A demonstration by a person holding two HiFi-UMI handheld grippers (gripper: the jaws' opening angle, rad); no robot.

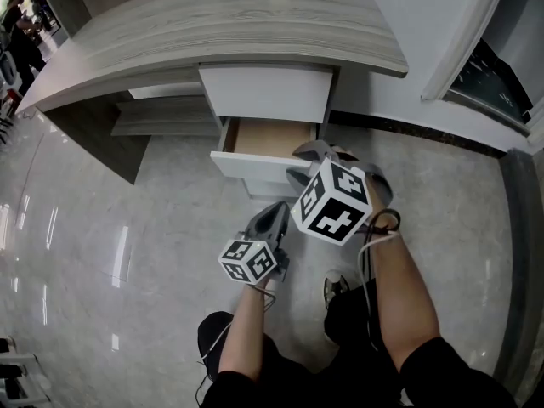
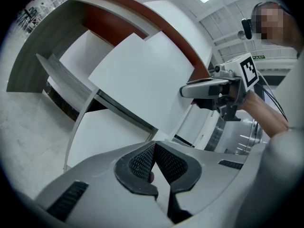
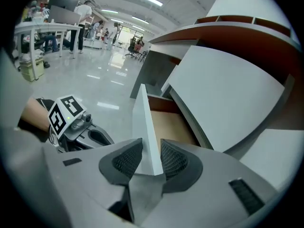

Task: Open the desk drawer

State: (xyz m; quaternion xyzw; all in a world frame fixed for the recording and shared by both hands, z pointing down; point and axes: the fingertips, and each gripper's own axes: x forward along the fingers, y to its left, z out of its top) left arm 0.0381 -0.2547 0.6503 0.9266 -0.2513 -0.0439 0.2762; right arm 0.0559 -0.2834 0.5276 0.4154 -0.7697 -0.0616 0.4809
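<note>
The desk (image 1: 212, 32) has a stack of white drawers under its curved top. The middle drawer (image 1: 272, 138) stands pulled out, and its bare wooden inside shows. My right gripper (image 1: 308, 164) is shut on the top edge of the white drawer front (image 1: 255, 167). In the right gripper view the drawer front (image 3: 145, 127) stands edge-on between the pads of my right gripper (image 3: 151, 158). My left gripper (image 1: 276, 211) hangs lower, in front of the drawers, touching nothing. In its own view the left gripper (image 2: 153, 148) is shut and empty, facing the drawer front (image 2: 142, 80).
The closed top drawer (image 1: 265, 92) sits right above the open one. A low shelf (image 1: 161, 117) runs under the desk to the left. The person's shoe (image 1: 336, 289) rests on the glossy floor below. Other people and tables (image 3: 42, 32) are far off.
</note>
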